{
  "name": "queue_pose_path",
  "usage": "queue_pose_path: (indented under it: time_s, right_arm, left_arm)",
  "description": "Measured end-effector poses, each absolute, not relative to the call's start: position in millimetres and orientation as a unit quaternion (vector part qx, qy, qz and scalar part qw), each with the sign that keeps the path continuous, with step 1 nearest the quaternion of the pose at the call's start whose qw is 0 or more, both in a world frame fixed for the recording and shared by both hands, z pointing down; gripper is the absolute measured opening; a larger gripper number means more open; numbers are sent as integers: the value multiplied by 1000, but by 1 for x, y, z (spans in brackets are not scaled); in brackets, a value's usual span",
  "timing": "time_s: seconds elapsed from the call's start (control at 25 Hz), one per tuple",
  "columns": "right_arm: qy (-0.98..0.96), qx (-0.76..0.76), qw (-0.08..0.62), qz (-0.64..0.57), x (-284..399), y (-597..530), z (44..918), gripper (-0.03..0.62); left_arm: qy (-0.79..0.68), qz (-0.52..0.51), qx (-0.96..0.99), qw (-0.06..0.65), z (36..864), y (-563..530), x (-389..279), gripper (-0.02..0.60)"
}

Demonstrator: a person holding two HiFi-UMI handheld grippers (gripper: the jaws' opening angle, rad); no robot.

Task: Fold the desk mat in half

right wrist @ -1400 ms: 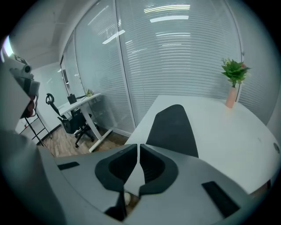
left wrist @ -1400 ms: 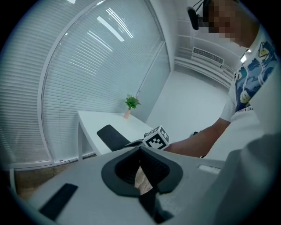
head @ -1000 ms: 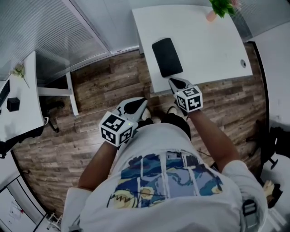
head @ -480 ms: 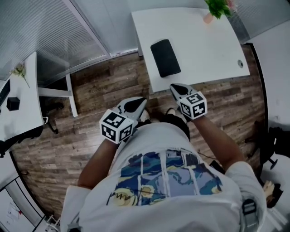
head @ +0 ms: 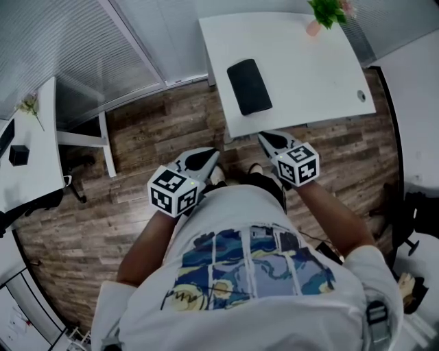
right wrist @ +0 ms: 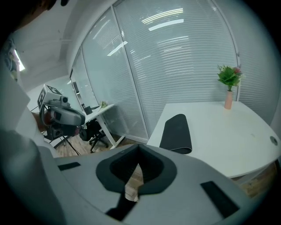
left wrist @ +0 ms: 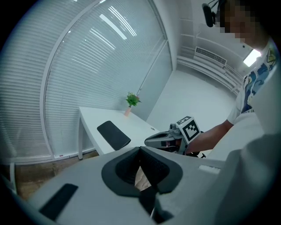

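The dark desk mat (head: 249,86) lies doubled over as a narrow slab near the left edge of the white table (head: 315,75); it also shows as the mat (left wrist: 113,135) and the mat (right wrist: 177,133). My right gripper (head: 270,140) hangs just off the table's near edge, shut and empty. My left gripper (head: 204,158) is over the wooden floor, close to the person's body, jaws shut with nothing in them. Neither touches the mat. In the left gripper view the right gripper (left wrist: 153,140) points toward the table.
A potted plant (head: 329,12) stands at the table's far edge. A second white desk (head: 31,164) with a black box (head: 18,156) is at the left, its leg (head: 108,142) on the wood floor. Blinds and glass walls run behind. Dark chair parts (head: 411,219) sit at the right.
My right gripper has drawn back from the table's near edge toward the person's body, down and right. The left gripper has barely shifted.
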State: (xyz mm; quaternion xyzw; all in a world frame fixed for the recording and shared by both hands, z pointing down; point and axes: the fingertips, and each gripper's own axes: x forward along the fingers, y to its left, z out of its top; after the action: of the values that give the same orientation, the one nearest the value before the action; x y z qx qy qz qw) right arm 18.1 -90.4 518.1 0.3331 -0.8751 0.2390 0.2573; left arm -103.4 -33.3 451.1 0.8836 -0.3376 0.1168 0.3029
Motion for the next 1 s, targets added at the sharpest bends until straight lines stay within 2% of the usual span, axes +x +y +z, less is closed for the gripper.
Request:
queue_pose_path:
  time_s: [1.0]
  right_arm:
    - [-890,321,250,205,20,-81,498,0]
  left_arm:
    - [-355,118,873,313,456,-33,-101,3]
